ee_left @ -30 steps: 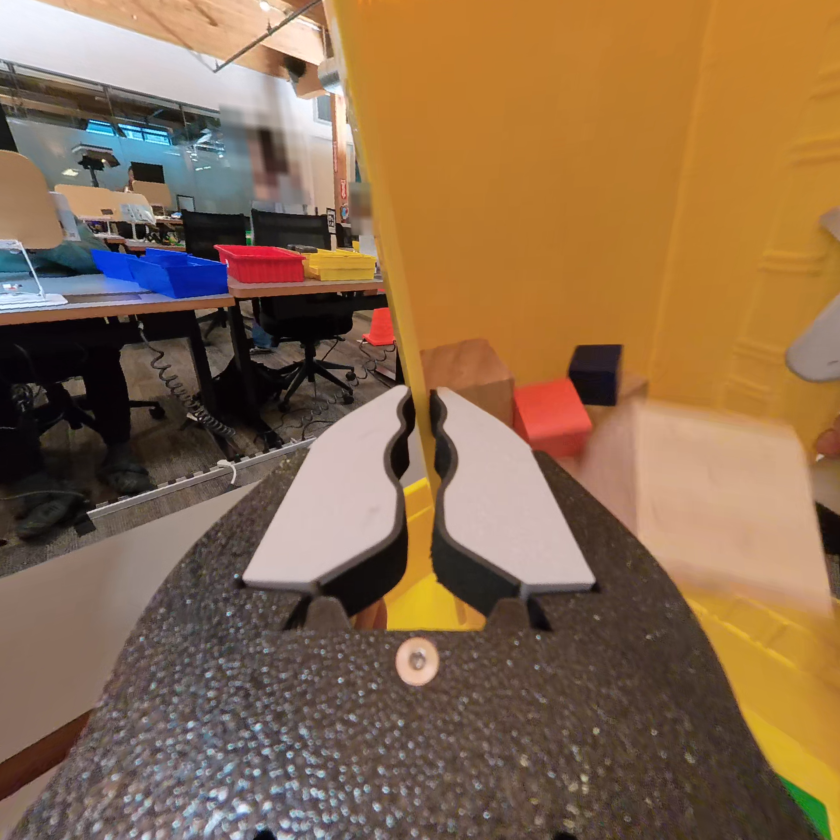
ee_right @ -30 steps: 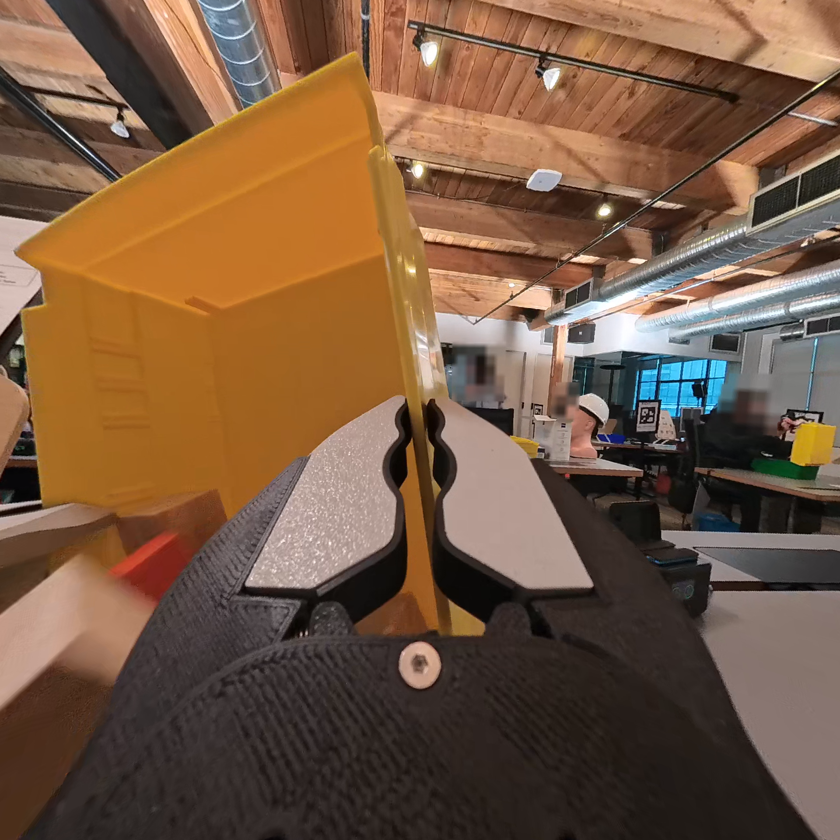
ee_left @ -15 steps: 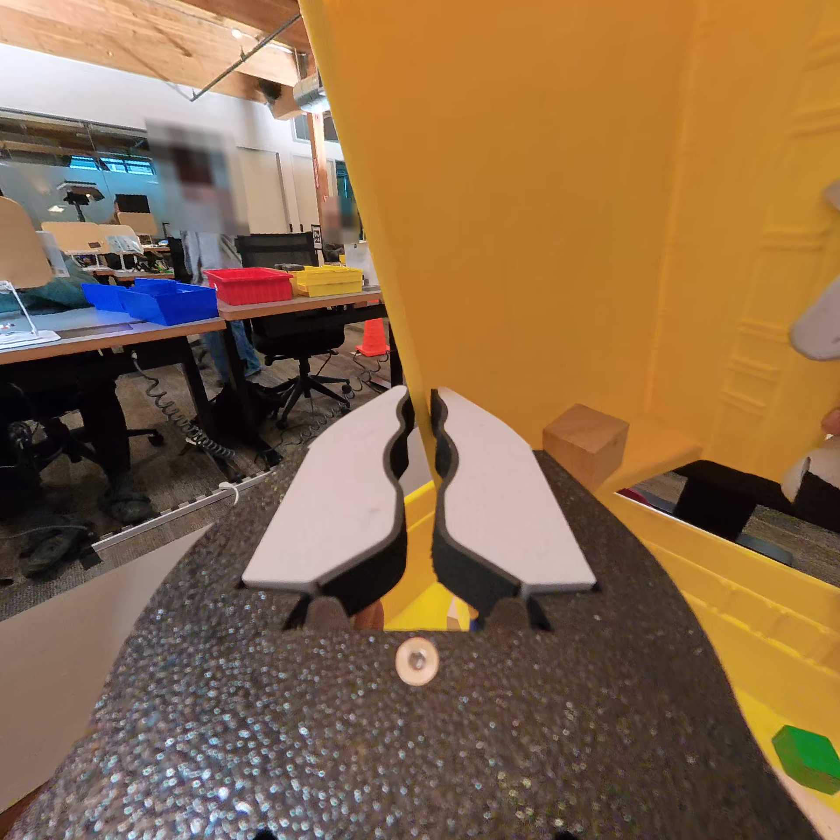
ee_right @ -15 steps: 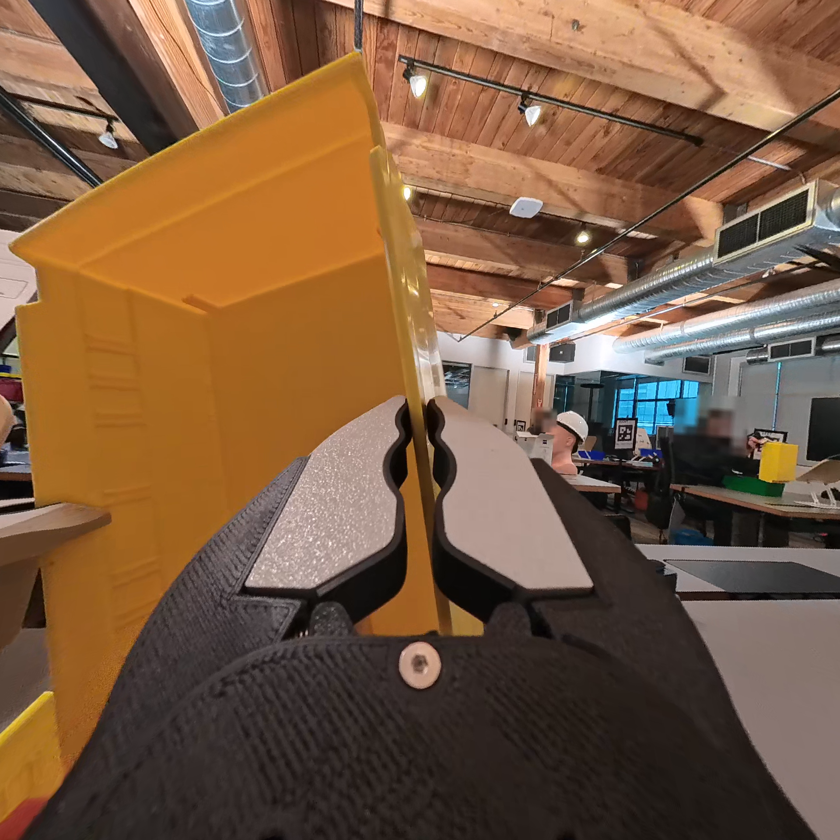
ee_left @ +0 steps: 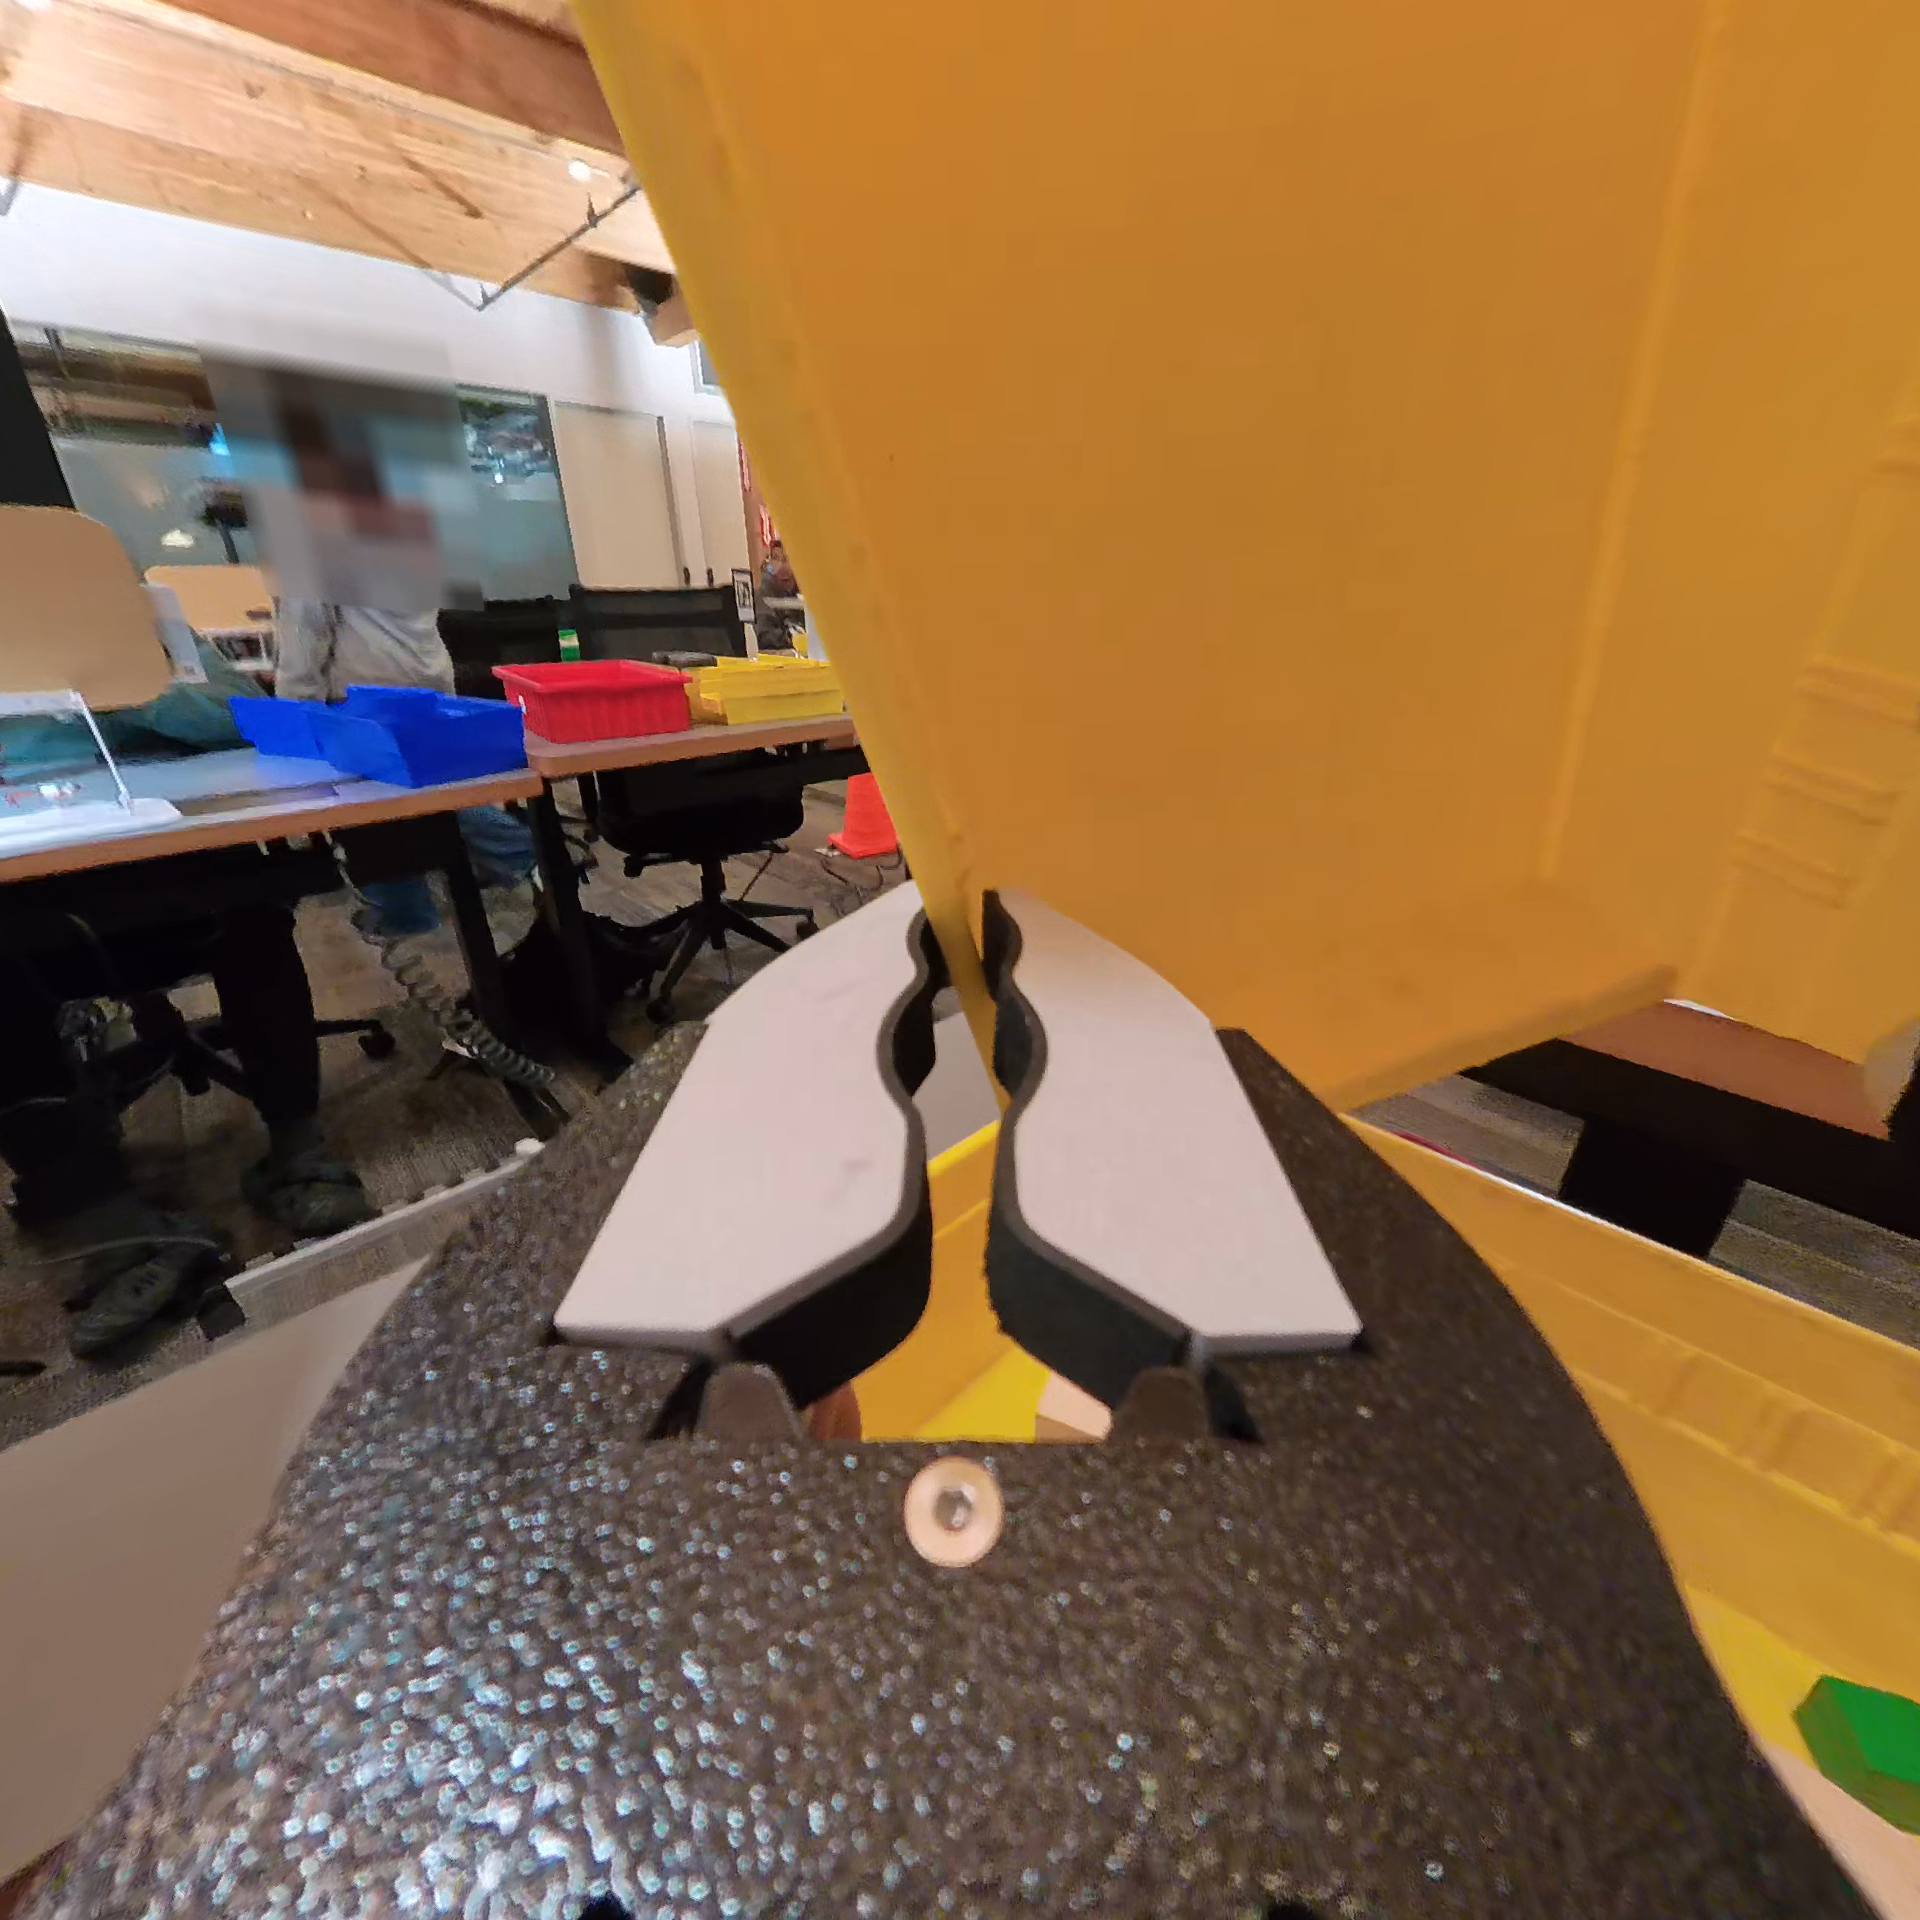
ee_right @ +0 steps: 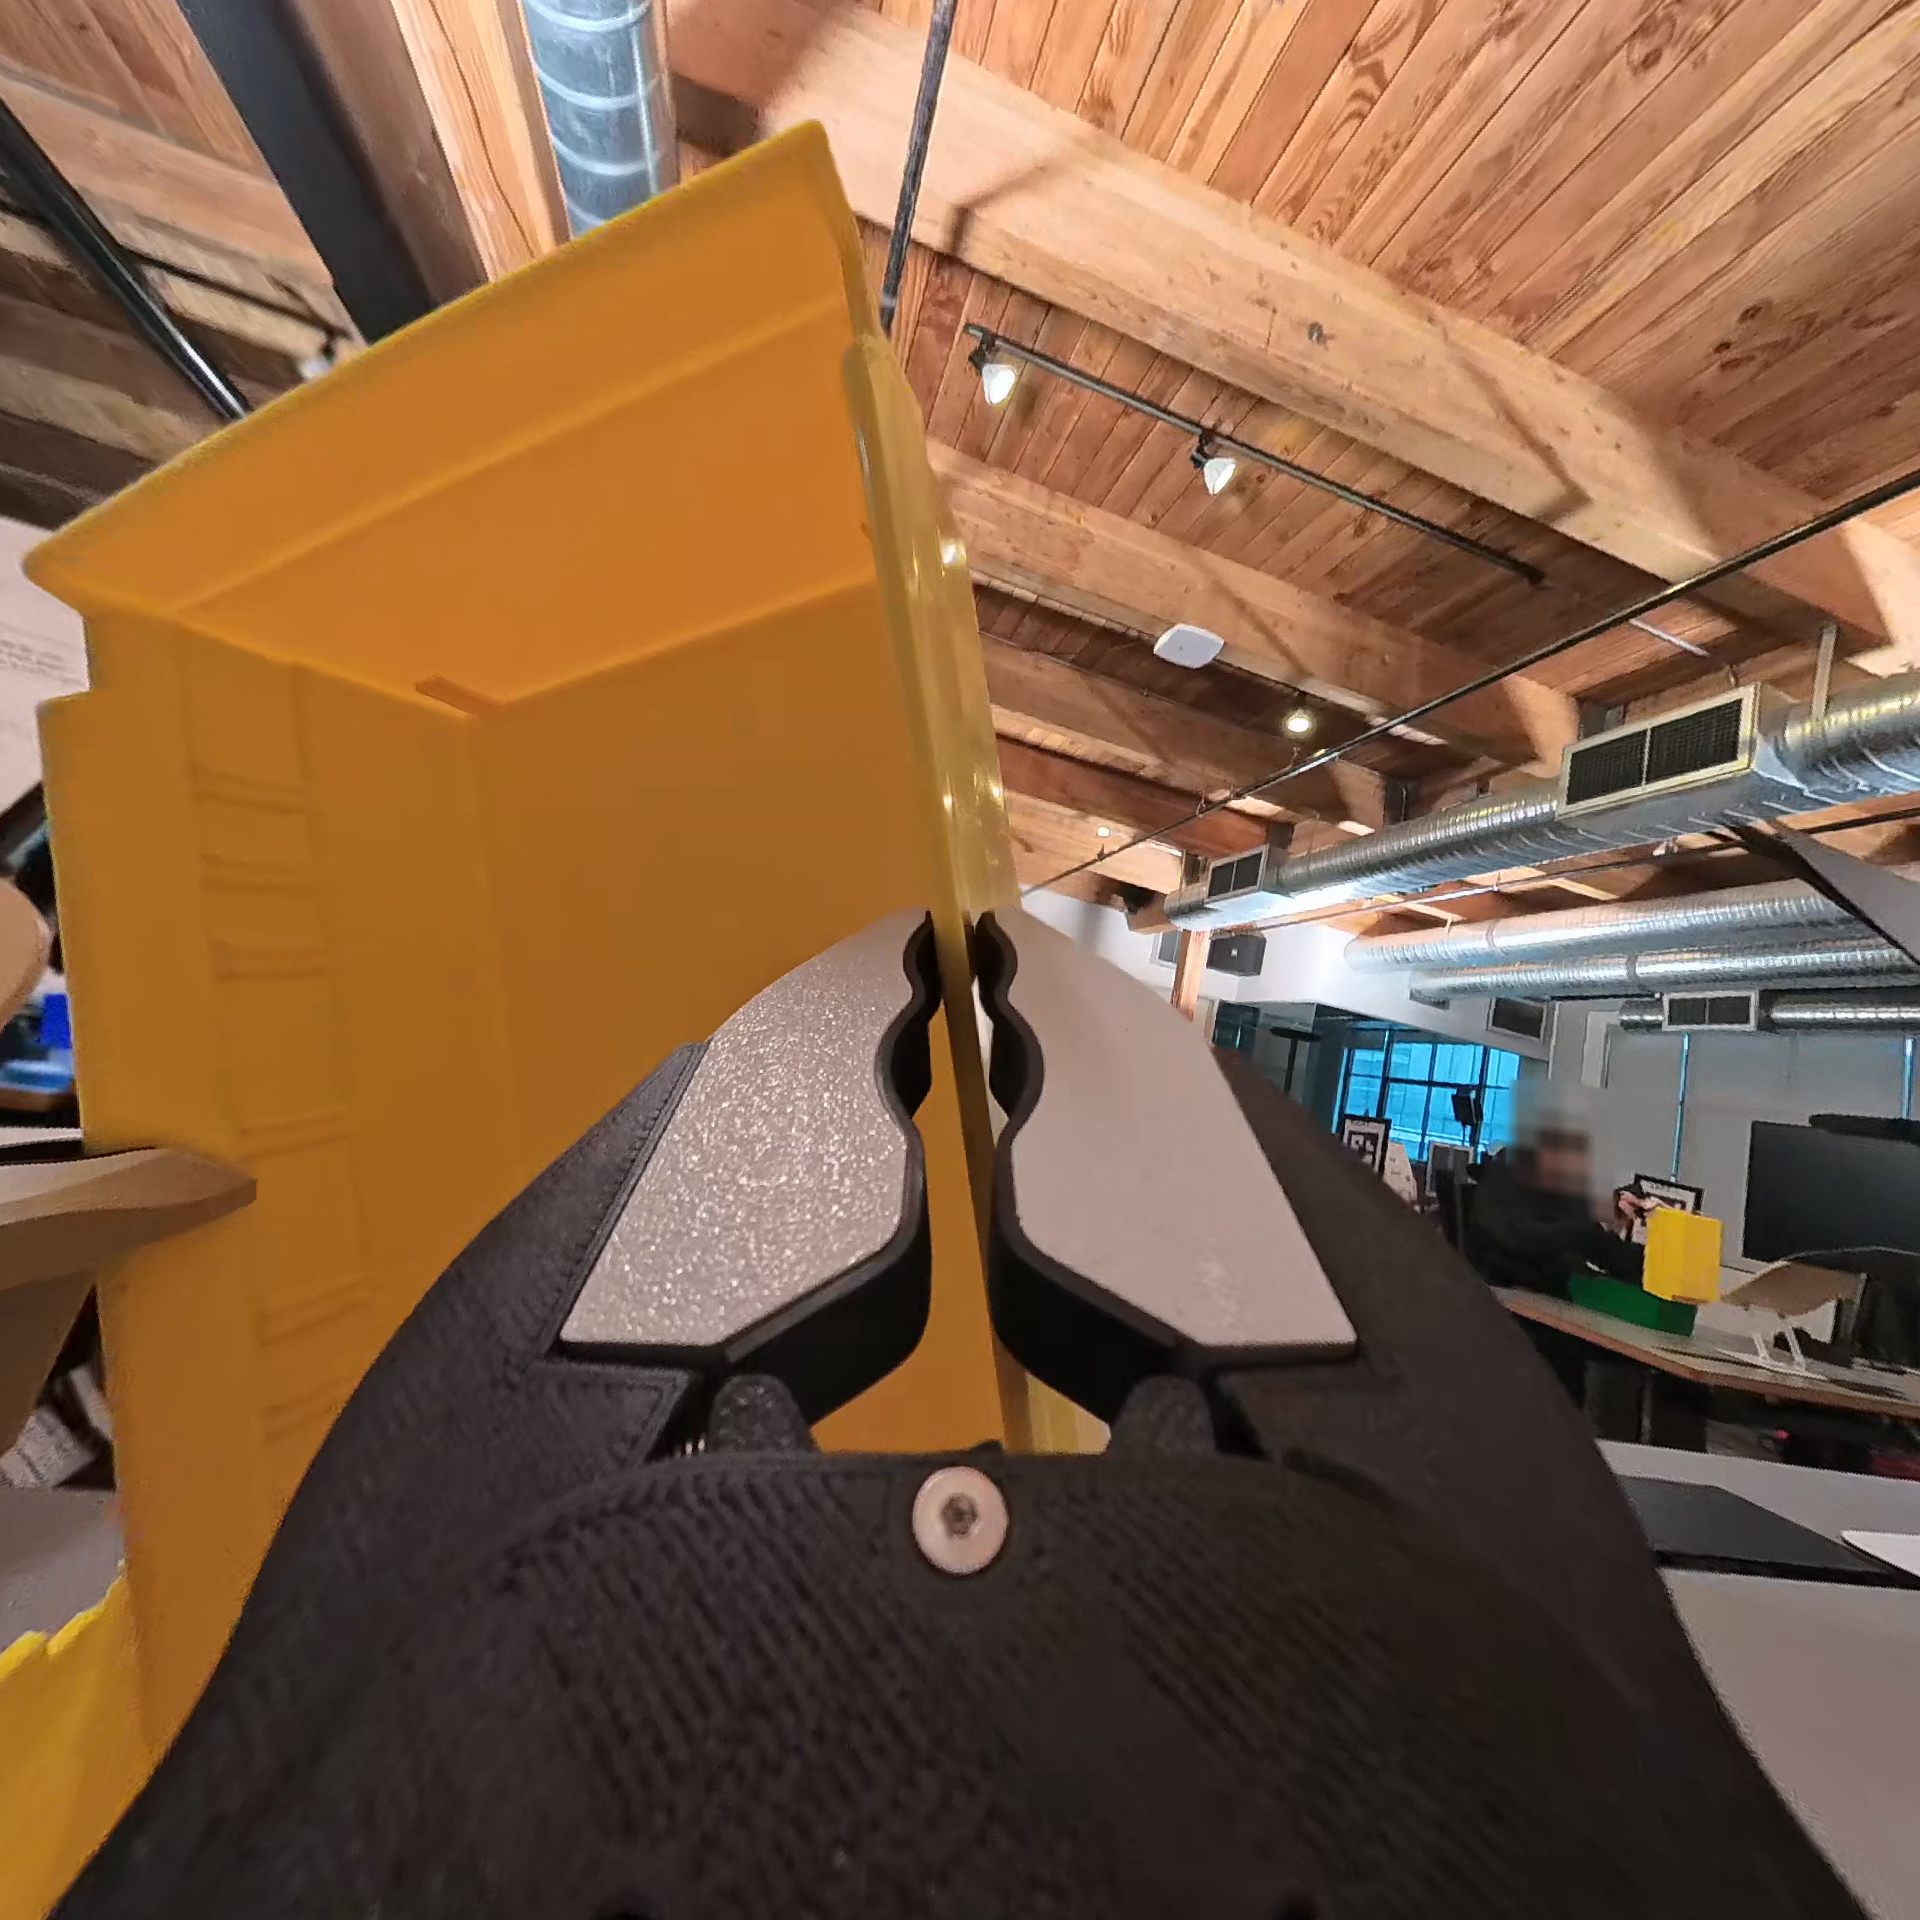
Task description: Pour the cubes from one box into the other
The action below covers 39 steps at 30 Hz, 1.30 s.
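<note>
- The left gripper (ee_left: 961, 940) is pinching one thin side wall of the upper yellow box (ee_left: 1299, 468), with one grey finger (ee_left: 790, 1132) on each face of the wall.
- The right gripper (ee_right: 961, 940) is pinching the opposite side wall of the same box, and its fingers (ee_right: 1153, 1174) are pressed on the two faces of that wall.
- The upper yellow box is lifted above the table and tipped steeply, so its open inside faces both cameras and its bottom panel stands almost upright.
- No cube is visible inside the tipped box in either view.
- The lower yellow box (ee_left: 1683, 1392) lies under the tipped one, to the right in the left wrist view, with its ribbed wall toward the camera.
- A green cube (ee_left: 1860, 1745) rests in the lower yellow box, at the bottom right corner of the left wrist view.
- A pale wooden piece (ee_left: 1075, 1408) shows in the gap behind the left gripper's fingers; it is too hidden to tell if it is a cube.
- In the background of the left wrist view, a blue bin (ee_left: 416, 727), a red bin (ee_left: 592, 696) and a yellow tray (ee_left: 769, 691) stand on far desks, and an orange cone (ee_left: 862, 816) stands on the floor.
- A person (ee_right: 1527, 1226) sits at a far desk in the right wrist view.
</note>
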Available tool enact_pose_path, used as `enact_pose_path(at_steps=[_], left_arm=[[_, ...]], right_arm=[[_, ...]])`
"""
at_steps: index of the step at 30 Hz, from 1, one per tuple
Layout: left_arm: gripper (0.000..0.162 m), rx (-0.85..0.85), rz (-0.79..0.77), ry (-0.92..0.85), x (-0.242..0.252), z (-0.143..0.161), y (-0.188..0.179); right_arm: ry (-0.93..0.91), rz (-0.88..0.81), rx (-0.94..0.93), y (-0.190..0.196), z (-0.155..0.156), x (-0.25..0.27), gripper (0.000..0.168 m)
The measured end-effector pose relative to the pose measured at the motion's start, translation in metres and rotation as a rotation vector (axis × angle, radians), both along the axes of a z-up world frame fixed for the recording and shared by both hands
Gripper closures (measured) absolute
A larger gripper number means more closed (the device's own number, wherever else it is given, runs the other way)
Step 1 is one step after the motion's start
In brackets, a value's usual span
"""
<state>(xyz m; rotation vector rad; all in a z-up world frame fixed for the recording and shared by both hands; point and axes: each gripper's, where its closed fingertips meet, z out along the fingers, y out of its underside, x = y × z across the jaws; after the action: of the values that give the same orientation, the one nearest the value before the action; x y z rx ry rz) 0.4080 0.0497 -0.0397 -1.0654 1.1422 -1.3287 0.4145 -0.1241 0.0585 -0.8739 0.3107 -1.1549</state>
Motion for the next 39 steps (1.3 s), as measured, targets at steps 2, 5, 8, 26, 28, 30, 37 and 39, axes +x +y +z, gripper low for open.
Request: enact_pose_path(at_steps=[2, 5, 8, 26, 28, 30, 37, 39], left_arm=[[0.157, 0.027, 0.001, 0.002, 0.001, 0.002, -0.001], [0.157, 0.048, 0.0, -0.008, 0.0, 0.009, -0.005], [0.157, 0.056, -0.003, -0.022, 0.002, 0.01, -0.007], [0.159, 0.105, 0.219, 0.185, -0.104, 0.073, 0.046], [0.159, 0.111, 0.27, 0.246, -0.129, 0.071, 0.063], [0.159, 0.107, 0.312, 0.31, -0.157, 0.066, 0.084], [0.159, 0.054, 0.462, 0.481, -0.279, 0.047, 0.176], [0.159, 0.045, 0.508, 0.539, -0.319, 0.041, 0.204]], right_arm=[[0.014, 0.011, 0.016, -0.003, -0.003, 0.006, 0.162], [0.06, 0.028, 0.066, -0.011, -0.006, 0.012, 0.163], [0.033, 0.035, 0.068, -0.013, -0.006, 0.01, 0.162], [0.327, 0.063, -0.011, 0.038, 0.018, -0.051, 0.164], [0.382, 0.084, -0.008, 0.058, 0.009, -0.066, 0.165], [0.422, 0.105, -0.029, 0.083, 0.001, -0.085, 0.165], [0.502, 0.3, -0.15, 0.198, -0.02, -0.173, 0.164], [0.529, 0.373, -0.18, 0.235, -0.027, -0.204, 0.164]])
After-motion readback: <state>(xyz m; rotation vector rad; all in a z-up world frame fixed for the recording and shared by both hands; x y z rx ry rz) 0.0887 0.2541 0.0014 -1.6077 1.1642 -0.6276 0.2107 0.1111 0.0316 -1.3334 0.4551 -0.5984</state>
